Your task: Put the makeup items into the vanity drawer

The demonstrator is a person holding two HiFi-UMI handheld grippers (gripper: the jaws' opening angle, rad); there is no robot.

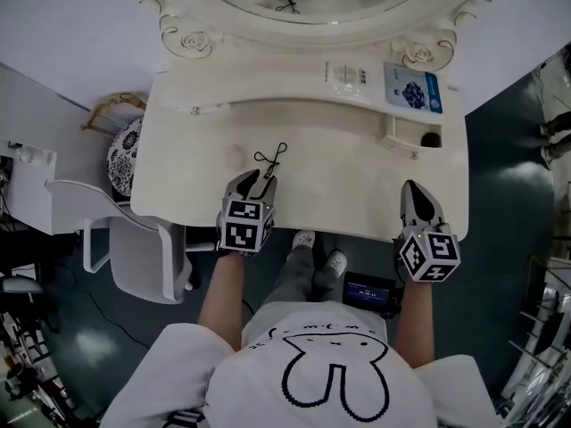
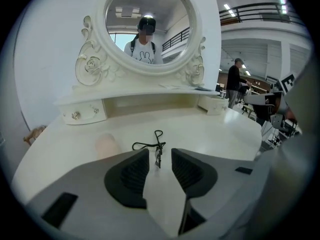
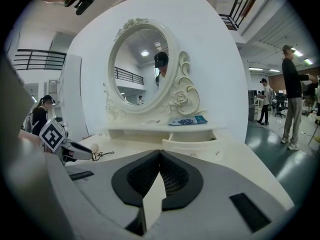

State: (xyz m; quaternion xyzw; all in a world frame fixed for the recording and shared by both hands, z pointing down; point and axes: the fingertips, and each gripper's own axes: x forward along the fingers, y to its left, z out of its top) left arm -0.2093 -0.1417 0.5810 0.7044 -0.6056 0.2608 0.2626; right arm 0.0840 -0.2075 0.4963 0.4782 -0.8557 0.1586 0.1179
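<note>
Now left gripper (image 1: 260,180) jaws stand apart, eyelash curler (image 2: 158,145) end between them; right gripper (image 1: 416,187) jaws closed, empty.

**Setting: open hall run as a test lab, not a home**

White vanity (image 1: 357,181) staged against a bare white panel (image 3: 215,59). Left gripper view: railed mezzanine (image 2: 260,11) and ceiling lights (image 2: 228,7) at 1 o'clock. Right gripper view: people (image 3: 291,81) standing at 3 o'clock. Dark polished floor (image 1: 504,176)
</note>
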